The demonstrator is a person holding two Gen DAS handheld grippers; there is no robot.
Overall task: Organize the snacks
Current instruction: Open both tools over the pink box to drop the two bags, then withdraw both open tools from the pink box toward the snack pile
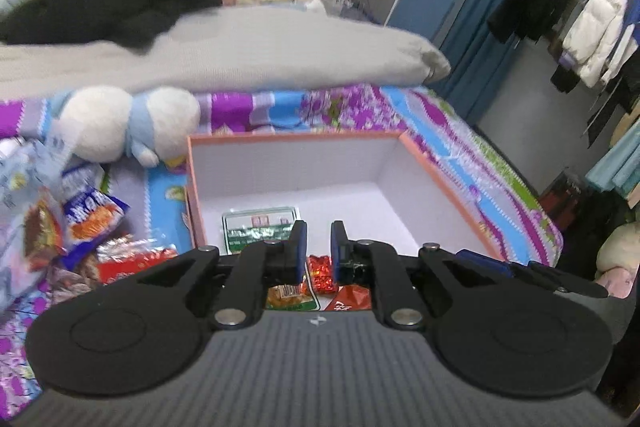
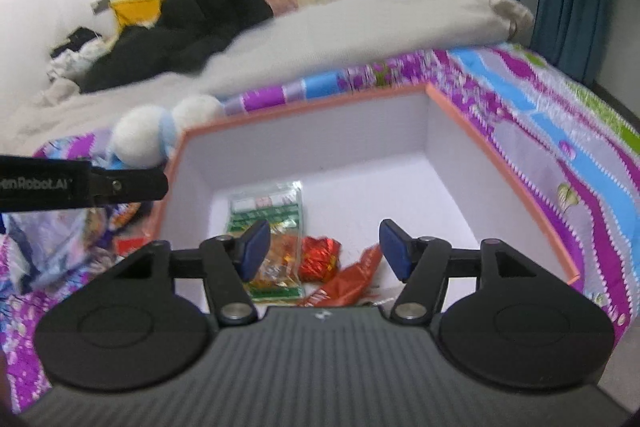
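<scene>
Both grippers hang over the pink-rimmed box (image 2: 500, 163), empty. The loose snack pile (image 1: 80, 227) lies left of the left gripper (image 1: 319, 247), whose jaws are nearly shut with a narrow gap, so that hand is nearer. The right gripper (image 2: 324, 247) has its jaws wide above the red packet (image 2: 320, 259).

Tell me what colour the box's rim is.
Salmon orange; the box rim shows best in the right wrist view.

Left gripper (image 1: 319, 247) over pink-rimmed box (image 1: 436, 183) — jaws narrowly parted, empty — snack packets (image 1: 256, 227) inside.
</scene>
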